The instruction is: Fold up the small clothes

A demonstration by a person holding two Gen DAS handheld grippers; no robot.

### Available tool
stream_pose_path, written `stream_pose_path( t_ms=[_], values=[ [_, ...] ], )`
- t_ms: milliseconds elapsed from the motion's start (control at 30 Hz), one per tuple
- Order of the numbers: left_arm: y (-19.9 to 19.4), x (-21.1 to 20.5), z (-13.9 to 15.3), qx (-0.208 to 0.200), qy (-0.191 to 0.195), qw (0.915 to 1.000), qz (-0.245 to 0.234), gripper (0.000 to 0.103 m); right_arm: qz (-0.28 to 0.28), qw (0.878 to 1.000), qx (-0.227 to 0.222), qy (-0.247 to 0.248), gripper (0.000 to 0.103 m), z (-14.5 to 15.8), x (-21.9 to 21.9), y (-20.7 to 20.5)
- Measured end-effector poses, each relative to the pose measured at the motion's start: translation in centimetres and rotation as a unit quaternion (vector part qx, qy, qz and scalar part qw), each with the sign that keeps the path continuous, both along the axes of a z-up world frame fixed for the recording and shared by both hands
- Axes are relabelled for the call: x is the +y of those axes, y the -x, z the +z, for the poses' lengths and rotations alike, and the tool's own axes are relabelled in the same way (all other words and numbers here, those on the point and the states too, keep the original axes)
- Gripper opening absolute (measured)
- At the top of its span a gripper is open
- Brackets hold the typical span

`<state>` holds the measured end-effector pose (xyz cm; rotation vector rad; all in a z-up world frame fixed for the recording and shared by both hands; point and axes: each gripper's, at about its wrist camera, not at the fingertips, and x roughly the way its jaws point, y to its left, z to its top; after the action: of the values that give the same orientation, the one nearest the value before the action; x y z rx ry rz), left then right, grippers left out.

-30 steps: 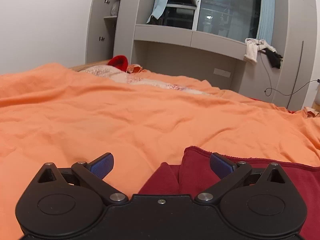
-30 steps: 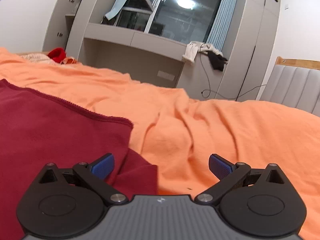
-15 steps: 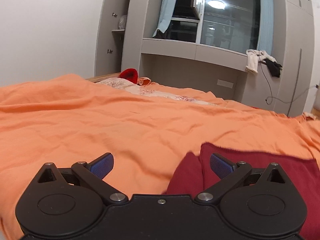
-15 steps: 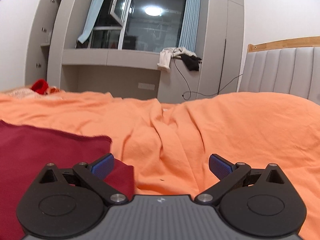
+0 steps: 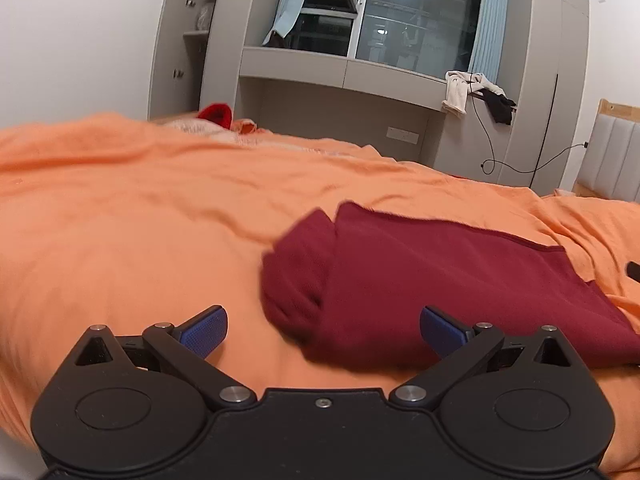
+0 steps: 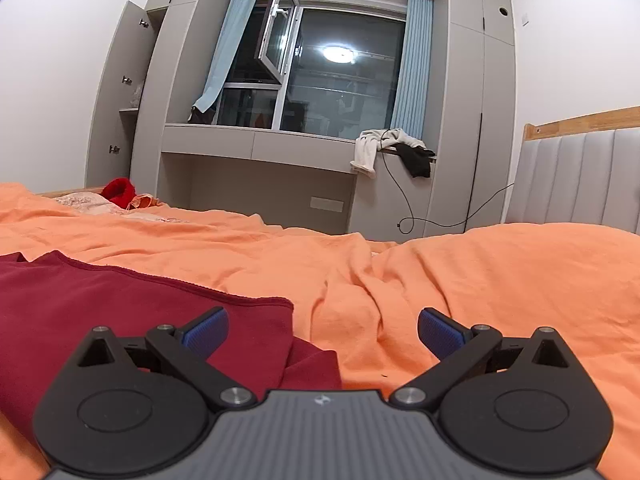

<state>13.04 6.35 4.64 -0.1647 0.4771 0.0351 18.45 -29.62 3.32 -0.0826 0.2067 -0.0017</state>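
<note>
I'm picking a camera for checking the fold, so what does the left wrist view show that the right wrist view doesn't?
Only the left wrist view shows the dark red garment's bunched left end, blurred, ahead of the open left gripper. Only the right wrist view shows the garment's right corner over a lower layer, and the open right gripper. Both show the orange bedspread, window and headboard.
</note>
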Motion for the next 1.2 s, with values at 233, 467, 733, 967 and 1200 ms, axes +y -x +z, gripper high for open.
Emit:
stream_pose_path(
  t_ms=[233,467,733,967,1200],
  values=[
    [0.7,-3.8,-1.8,0.014,-0.033,0.9974,-0.062,0.102,-0.001,0.999,0.013,-0.044,0.103,0.1,-0.4,-0.4],
    [0.5,-5.6,-2.7,0.026,-0.030,0.9930,-0.112,0.102,-0.001,0.998,0.023,-0.054,0.103,0.1,-0.3,-0.6],
    [-0.3,-4.7,-2.6,0.033,0.000,0.9967,-0.074,0.102,0.021,0.998,0.030,-0.059,0.103,1.0,1.4,-0.7],
    [-1.1,-3.3,-2.5,0.036,0.039,0.9977,-0.042,0.102,0.101,0.991,0.041,-0.073,0.103,1.6,4.6,-0.2],
    [-1.1,-2.7,-2.5,0.031,0.072,0.9962,-0.038,0.102,0.143,0.986,0.064,-0.052,0.103,0.7,8.4,-0.3]
  ],
)
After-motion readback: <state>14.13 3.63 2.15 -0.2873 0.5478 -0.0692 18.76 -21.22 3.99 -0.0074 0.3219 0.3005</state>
